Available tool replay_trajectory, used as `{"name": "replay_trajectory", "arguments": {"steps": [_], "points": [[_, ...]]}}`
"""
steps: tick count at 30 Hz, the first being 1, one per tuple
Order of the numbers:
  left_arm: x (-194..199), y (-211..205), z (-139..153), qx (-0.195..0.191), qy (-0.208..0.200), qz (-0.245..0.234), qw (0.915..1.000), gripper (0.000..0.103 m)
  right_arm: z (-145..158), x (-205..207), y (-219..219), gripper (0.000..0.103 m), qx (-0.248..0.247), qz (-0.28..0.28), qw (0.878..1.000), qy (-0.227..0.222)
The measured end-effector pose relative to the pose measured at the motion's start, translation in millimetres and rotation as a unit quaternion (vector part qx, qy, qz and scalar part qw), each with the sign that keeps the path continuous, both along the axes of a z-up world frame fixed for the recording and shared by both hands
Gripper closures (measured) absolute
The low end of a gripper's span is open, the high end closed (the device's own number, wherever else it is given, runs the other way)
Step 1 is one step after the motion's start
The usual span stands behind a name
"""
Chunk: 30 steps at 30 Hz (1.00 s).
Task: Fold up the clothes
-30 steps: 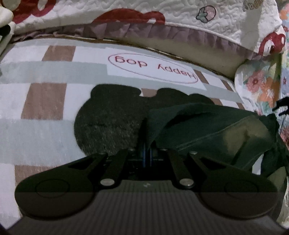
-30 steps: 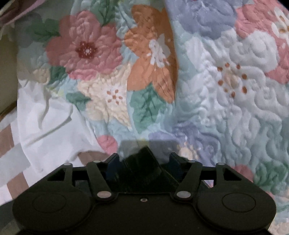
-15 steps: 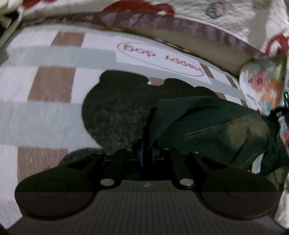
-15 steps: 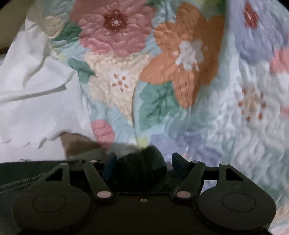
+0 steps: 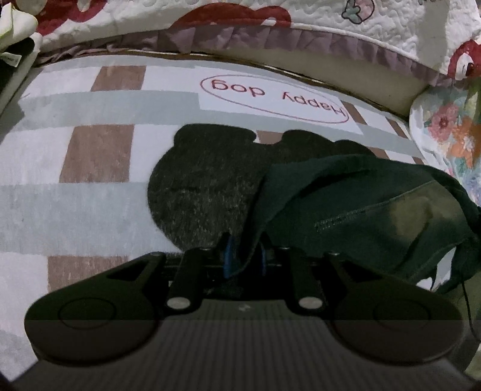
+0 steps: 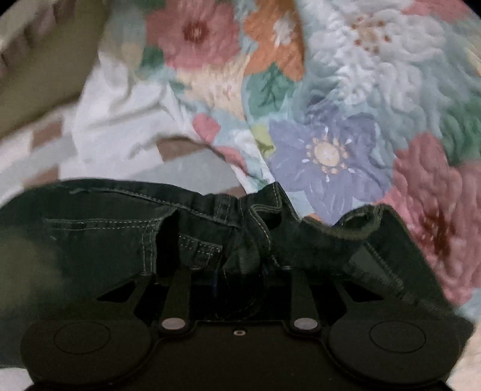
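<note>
A pair of dark green jeans [image 5: 360,210] hangs between my two grippers above a checked rug [image 5: 90,150]. My left gripper [image 5: 243,255] is shut on one edge of the jeans, and the cloth drapes off to the right. In the right wrist view the jeans [image 6: 105,240] show pale stitching, a pocket and a bunched waistband. My right gripper [image 6: 240,270] is shut on that bunched denim, with its fingers hidden under the fabric.
The rug carries a dark bear shape [image 5: 204,186] and a "Happy dog" oval [image 5: 275,99]. A quilted cover with red prints [image 5: 270,18] lies behind it. A floral quilt [image 6: 345,120] and a white cloth [image 6: 120,120] lie to the right.
My right gripper has swung so that much more of the jeans spreads across its view. The left view shifted a little, still holding the same edge.
</note>
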State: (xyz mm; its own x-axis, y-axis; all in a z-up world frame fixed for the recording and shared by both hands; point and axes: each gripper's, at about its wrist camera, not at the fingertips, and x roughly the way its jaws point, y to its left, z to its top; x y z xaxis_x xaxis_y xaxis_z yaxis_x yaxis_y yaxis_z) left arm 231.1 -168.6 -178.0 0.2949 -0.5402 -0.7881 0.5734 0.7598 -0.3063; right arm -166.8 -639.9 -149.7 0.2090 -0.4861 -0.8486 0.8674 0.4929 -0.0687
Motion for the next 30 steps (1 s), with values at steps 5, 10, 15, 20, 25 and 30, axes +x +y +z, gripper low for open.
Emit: {"name": "replay_trajectory", "arguments": {"steps": [5, 10, 15, 20, 25, 30], "points": [[17.9, -8.8, -0.3, -0.02, 0.022, -0.007, 0.9995, 0.078, -0.7, -5.0, -18.8, 0.062, 0.02, -0.019, 0.999, -0.026], [28.0, -20.8, -4.2, -0.029, 0.034, -0.016, 0.9989, 0.066, -9.8, 17.8, -32.9, 0.053, 0.013, -0.018, 0.999, 0.025], [32.6, -36.3, -10.8, -0.07, 0.06, -0.007, 0.9957, 0.032, -19.5, 29.4, -36.1, 0.044, -0.036, 0.018, 0.998, 0.049], [6.9, -62.4, -7.5, 0.021, -0.032, -0.056, 0.9977, 0.091, -0.9, 36.3, -23.7, 0.092, -0.086, 0.038, 0.995, 0.037], [3.0, -58.3, 11.5, 0.024, -0.074, -0.013, 0.9969, 0.095, 30.8, 42.4, -10.2, 0.092, -0.181, 0.022, 0.982, 0.042], [-4.5, -55.2, 44.8, 0.013, -0.135, 0.001, 0.9907, 0.095, 57.7, 50.2, 1.6, 0.093, -0.246, 0.01, 0.969, 0.01]]}}
